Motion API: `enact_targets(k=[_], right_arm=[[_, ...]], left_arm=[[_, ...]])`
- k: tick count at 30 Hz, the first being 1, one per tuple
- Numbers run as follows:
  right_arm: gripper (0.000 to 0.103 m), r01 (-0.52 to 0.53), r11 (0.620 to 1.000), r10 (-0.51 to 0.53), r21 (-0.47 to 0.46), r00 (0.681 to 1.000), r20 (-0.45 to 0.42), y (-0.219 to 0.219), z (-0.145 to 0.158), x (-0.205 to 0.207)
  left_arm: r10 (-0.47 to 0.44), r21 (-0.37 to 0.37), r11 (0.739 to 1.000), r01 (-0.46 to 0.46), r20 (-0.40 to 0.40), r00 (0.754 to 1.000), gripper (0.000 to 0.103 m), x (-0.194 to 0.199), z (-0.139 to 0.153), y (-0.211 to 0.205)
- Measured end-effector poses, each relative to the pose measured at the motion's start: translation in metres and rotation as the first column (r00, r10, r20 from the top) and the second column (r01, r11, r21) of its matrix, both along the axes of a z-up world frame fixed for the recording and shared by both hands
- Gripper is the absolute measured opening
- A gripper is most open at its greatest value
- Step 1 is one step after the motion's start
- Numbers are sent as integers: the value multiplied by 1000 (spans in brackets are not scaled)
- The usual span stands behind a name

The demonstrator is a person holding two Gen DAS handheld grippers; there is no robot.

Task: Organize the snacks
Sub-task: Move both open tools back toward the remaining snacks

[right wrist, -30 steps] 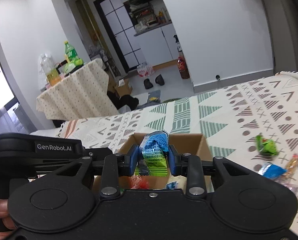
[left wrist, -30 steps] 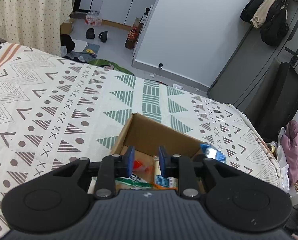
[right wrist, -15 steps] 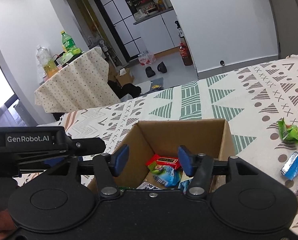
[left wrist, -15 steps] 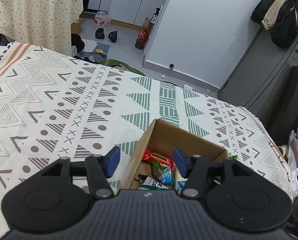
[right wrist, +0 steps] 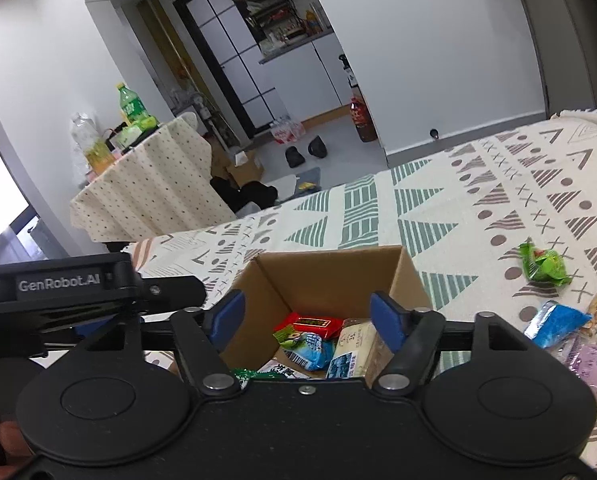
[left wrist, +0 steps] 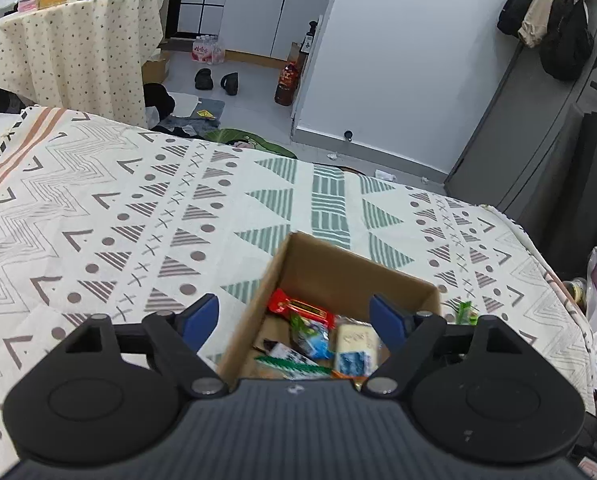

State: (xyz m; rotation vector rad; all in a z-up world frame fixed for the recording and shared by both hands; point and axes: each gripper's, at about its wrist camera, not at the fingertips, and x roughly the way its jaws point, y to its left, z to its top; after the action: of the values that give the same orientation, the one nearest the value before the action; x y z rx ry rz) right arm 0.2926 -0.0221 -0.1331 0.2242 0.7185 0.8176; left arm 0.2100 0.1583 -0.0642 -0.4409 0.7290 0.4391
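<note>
Your left gripper [left wrist: 292, 320] and right gripper [right wrist: 306, 316]: both wide open, holding nothing | cardboard box [right wrist: 326, 272] with snacks [right wrist: 310, 344] lies directly below both | box stands near blanket [left wrist: 118, 216] edge

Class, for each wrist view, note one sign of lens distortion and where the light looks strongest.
Left wrist view: the wall edge by the coats bows; lighting is even, the cardboard box sharp. Right wrist view: the white archway curves strongly; bright daylight washes out the far left edge.
</note>
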Motion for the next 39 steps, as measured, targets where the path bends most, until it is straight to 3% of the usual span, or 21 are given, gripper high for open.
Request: enact_targets(k=[16,23,39], right_arm=[[94,49,998,-49,24,999,-22,-74,5,-1],[103,64,997,-64,34,998,3,-108,9,-3],[103,88,996,-88,-16,996,11,-177,-2,-1]], left_arm=[[-27,74,997,30,-30,999,83,-1,21,-75],[-43,74,996,45,-18,999,83,3,26,-106],[-127,86,988,129,-26,992,84,13,16,-169]])
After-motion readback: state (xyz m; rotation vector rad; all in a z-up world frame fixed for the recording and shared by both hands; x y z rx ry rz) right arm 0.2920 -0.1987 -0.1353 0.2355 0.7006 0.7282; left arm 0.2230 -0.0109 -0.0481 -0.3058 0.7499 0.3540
